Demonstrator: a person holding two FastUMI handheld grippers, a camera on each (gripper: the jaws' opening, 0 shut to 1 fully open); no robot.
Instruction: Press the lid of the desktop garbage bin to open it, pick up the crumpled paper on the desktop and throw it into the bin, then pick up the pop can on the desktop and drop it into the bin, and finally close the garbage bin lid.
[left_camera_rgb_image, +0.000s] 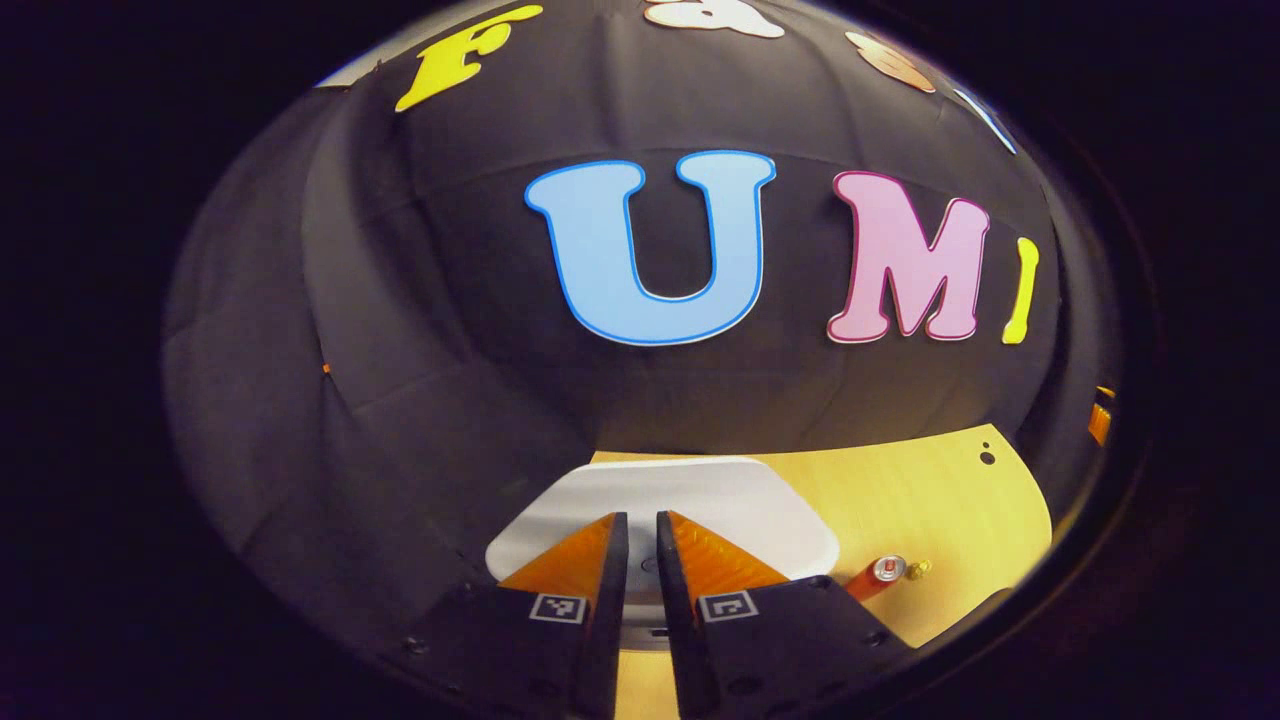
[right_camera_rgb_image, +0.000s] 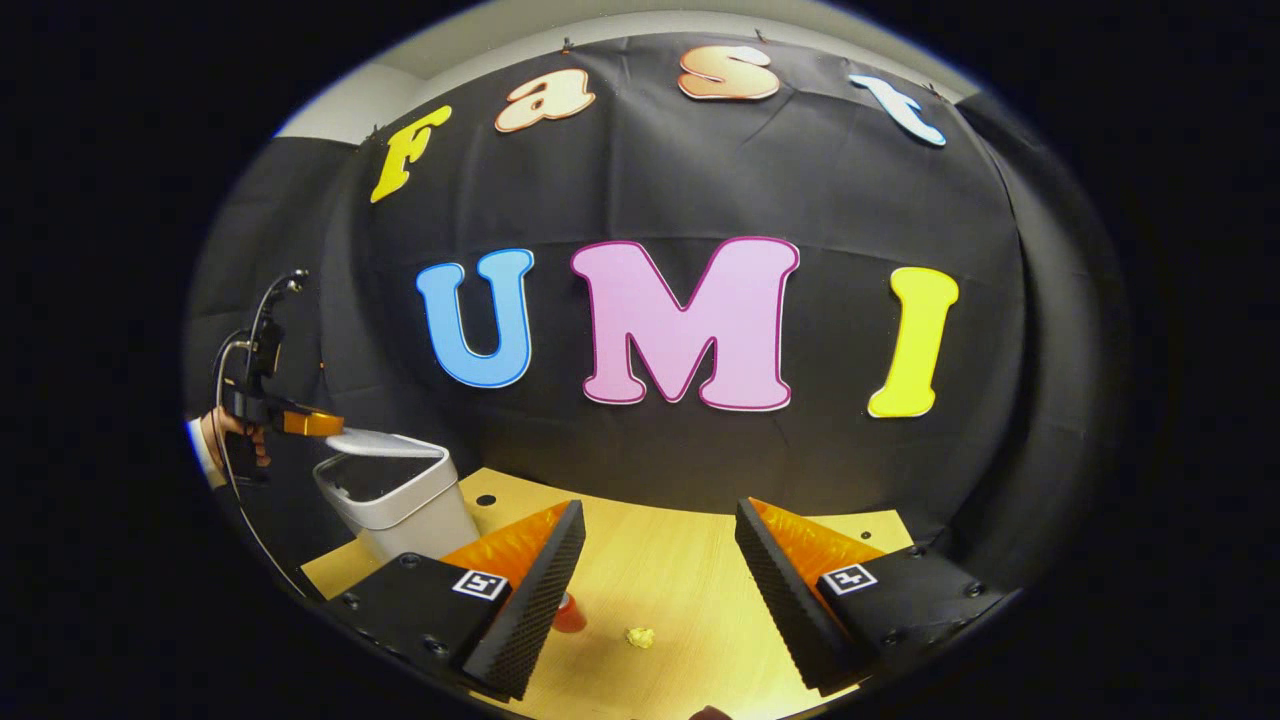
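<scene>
- At about nine o'clock in the right gripper view, a hand (right_camera_rgb_image: 232, 437) is seen holding the left gripper (right_camera_rgb_image: 318, 424), whose tip is laid on the near edge of the lid (right_camera_rgb_image: 385, 444) of the garbage bin (right_camera_rgb_image: 400, 500). The lid is seen slightly raised above the rim, so the opening press is judged to be in hand.
- In the left gripper view, the left gripper (left_camera_rgb_image: 641, 545) is seen at six o'clock with its fingers drawn almost together, a thin slot left between them and nothing held; the white lid (left_camera_rgb_image: 690, 500) lies directly under the tips.
- A slip is risked: if the press is placed off the latch or too near the lid's edge, the tips can be slid off the smooth plastic, or the light bin can be tipped or pushed back along the table (right_camera_rgb_image: 680, 570).
- If the lid is released too soon, it may not be latched open, and the paper would then be dropped onto a closed lid.
- The pop can (left_camera_rgb_image: 875, 575) is seen lying on its side at about four o'clock in the left gripper view, just beside the bin; it could be rolled away if the bin is shoved.
- In the right gripper view, the right gripper (right_camera_rgb_image: 660, 575) is held wide open and empty above the table.
- The crumpled paper (right_camera_rgb_image: 640, 636) lies at six o'clock between its fingers, with the can (right_camera_rgb_image: 568, 615) near it, partly hidden by one finger; the small paper could be nudged aside or the can knocked when the fingers are lowered.
</scene>
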